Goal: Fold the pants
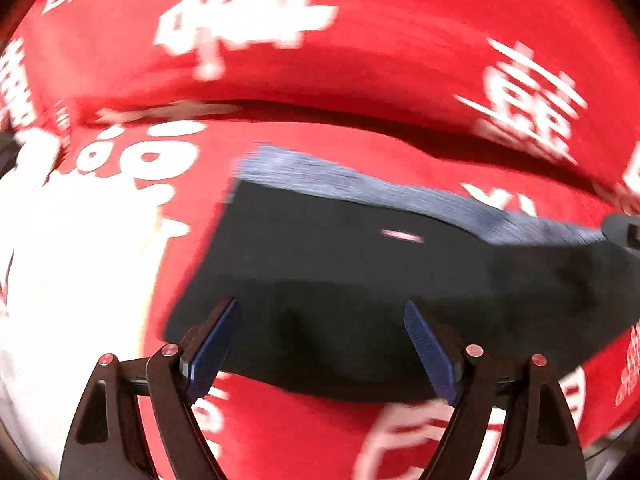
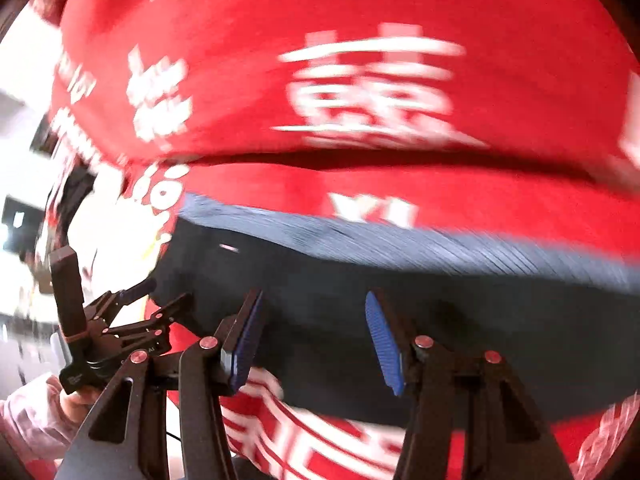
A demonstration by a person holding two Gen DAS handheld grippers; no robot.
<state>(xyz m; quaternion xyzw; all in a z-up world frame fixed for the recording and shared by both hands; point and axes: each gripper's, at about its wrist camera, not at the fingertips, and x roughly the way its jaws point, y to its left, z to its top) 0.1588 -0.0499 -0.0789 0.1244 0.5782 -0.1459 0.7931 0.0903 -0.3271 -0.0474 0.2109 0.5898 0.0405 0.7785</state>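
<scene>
Pants point(image 1: 360, 280), dark and folded with a blue-grey waistband along the far edge, lie on the red printed cloth point(image 1: 380, 60), while left tongs point(image 1: 322, 354) and right tongs point(image 2: 316, 342) hover above them, both spread wide and empty.

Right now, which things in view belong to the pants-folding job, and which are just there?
Job:
dark pants
left gripper, open
right gripper, open

Just there:
red printed cloth under the pants
pink sleeve
</scene>
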